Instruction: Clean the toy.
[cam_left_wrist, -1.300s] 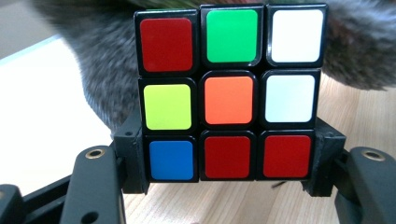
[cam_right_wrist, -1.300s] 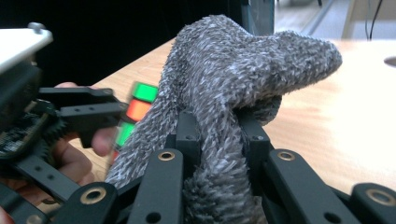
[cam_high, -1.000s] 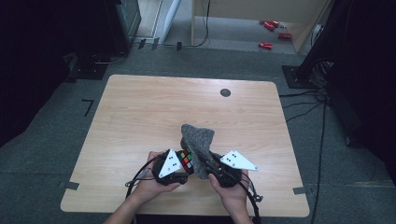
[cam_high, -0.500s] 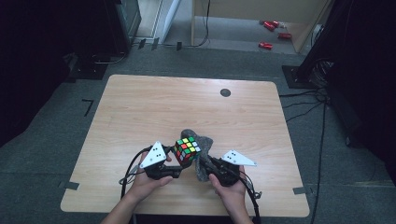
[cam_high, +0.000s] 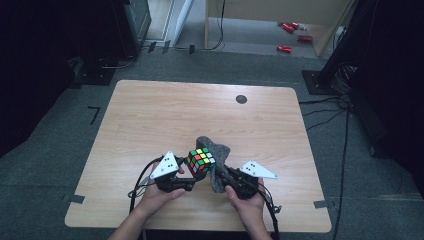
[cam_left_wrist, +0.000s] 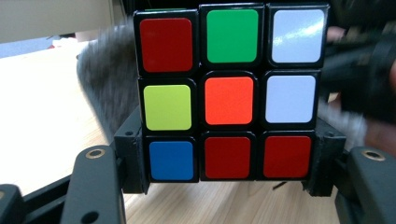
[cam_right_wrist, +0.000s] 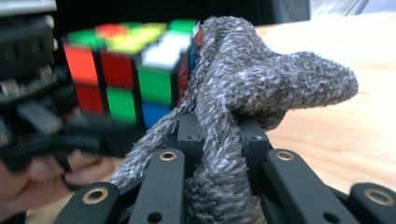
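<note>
We hold the puzzle cube (cam_high: 201, 161) just below the centre of the high view, lifted above the worktop (cam_high: 150, 115), with the left tool (cam_high: 187, 184) pinching its bottom layer from both sides; in the left gripper view the cube (cam_left_wrist: 229, 93) fills the frame between the jaws. The right tool (cam_high: 220, 175) is pressed together on a bunched grey cloth (cam_right_wrist: 243, 98), which lies against the cube's right face. To wipe well, we judge the left grip should stay firm and steady while we drag the cloth flat across one face at a time, pressing lightly so the cube does not twist or slip out.
</note>
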